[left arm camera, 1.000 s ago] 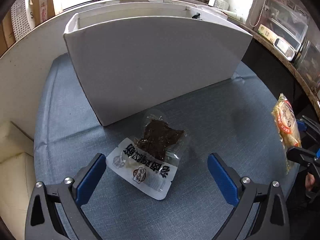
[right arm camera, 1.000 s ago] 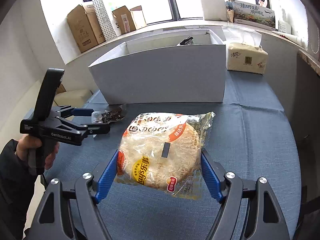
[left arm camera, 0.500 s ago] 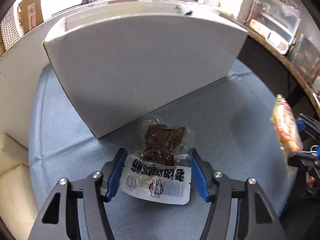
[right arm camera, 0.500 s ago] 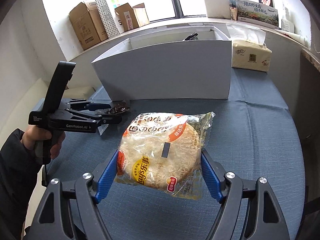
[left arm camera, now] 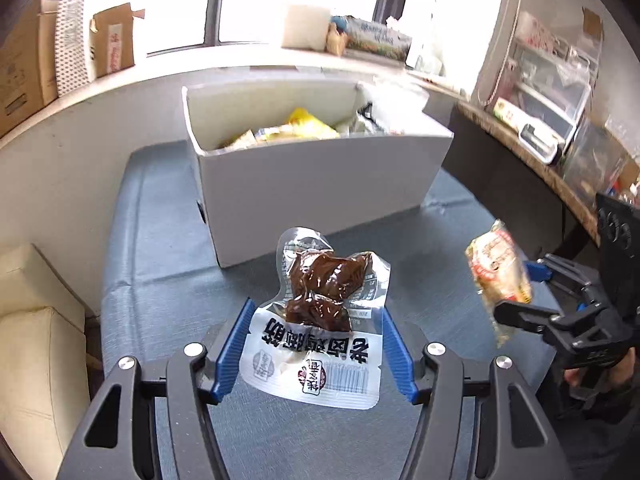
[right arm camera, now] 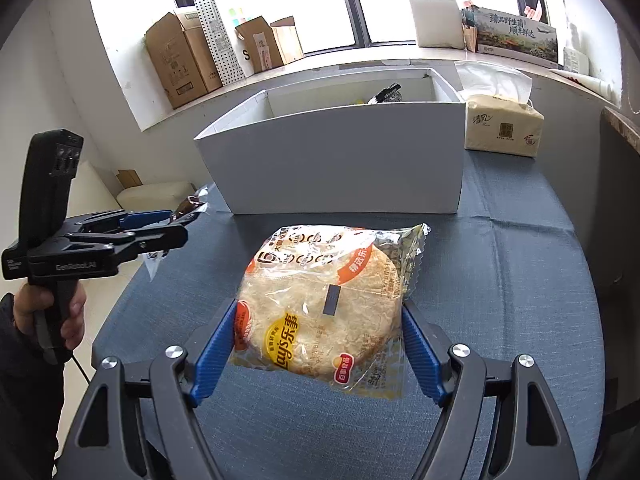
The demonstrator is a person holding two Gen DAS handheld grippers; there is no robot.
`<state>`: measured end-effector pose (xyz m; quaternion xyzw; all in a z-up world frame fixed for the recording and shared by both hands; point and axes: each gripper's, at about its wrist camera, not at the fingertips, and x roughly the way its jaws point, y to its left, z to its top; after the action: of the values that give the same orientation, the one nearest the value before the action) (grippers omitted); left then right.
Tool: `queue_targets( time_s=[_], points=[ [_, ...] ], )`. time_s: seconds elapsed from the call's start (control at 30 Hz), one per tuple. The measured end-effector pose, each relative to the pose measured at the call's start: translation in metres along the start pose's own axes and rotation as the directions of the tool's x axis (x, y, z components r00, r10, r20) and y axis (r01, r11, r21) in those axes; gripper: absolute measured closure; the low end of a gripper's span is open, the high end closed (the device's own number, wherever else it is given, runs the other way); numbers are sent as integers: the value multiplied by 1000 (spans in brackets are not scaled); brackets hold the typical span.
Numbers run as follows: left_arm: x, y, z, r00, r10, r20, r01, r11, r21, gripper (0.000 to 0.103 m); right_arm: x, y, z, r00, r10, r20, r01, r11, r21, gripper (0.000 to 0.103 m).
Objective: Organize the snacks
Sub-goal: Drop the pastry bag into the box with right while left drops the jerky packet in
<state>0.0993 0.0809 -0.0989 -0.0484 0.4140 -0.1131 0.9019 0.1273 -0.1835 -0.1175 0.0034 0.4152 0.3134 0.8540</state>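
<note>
Above a blue-clothed worktop (right arm camera: 520,280), the left hand-held gripper (left arm camera: 316,344) clamps a clear pouch of dark braised snack (left arm camera: 320,312), while the right hand-held gripper (right arm camera: 320,344) grips a Lay's crisp packet (right arm camera: 320,300), both raised before the white box (right arm camera: 340,160) of snacks.

**Colours & patterns**

White box (left arm camera: 316,184), yellow wrappers inside. Blue-grey cloth on table (right arm camera: 520,280), w/ fold creases. Clear pouch (left arm camera: 320,320): dark brown contents, white label, black lettering, red seal. Crisp pack (right arm camera: 328,312): clear film, pale golden discs, orange band, yellow-red logo. Black grippers w/ ribbed blue pads (right arm camera: 210,360). Beige tissue pack (right arm camera: 504,126). Brown cartons (right arm camera: 180,60) on sill.
</note>
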Motion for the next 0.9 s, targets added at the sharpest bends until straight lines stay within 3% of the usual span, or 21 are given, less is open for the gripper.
queue_targets(
  time_s=[0.17, 0.43, 0.53, 0.83, 0.9],
  points=[
    [-33, -11, 19, 997, 12, 80, -9, 999, -32, 37, -11, 3, 22, 999, -6, 46, 7, 1000, -21, 21],
    [-34, -32, 97, 981, 41, 187, -37, 999, -29, 36, -23, -2, 92, 990, -38, 134, 49, 996, -75, 21],
    [-21, -28, 129, 981, 1, 196, 7, 999, -39, 35, -12, -10, 126, 988, -51, 149, 65, 994, -92, 21],
    [49, 2, 196, 982, 140, 123, -128, 986, -104, 34, 56, -38, 215, 988, -110, 106, 121, 987, -103, 21],
    [59, 6, 202, 976, 184, 113, -174, 980, -99, 27, 67, -40, 228, 992, -99, 81, 107, 989, -98, 18]
  ],
)
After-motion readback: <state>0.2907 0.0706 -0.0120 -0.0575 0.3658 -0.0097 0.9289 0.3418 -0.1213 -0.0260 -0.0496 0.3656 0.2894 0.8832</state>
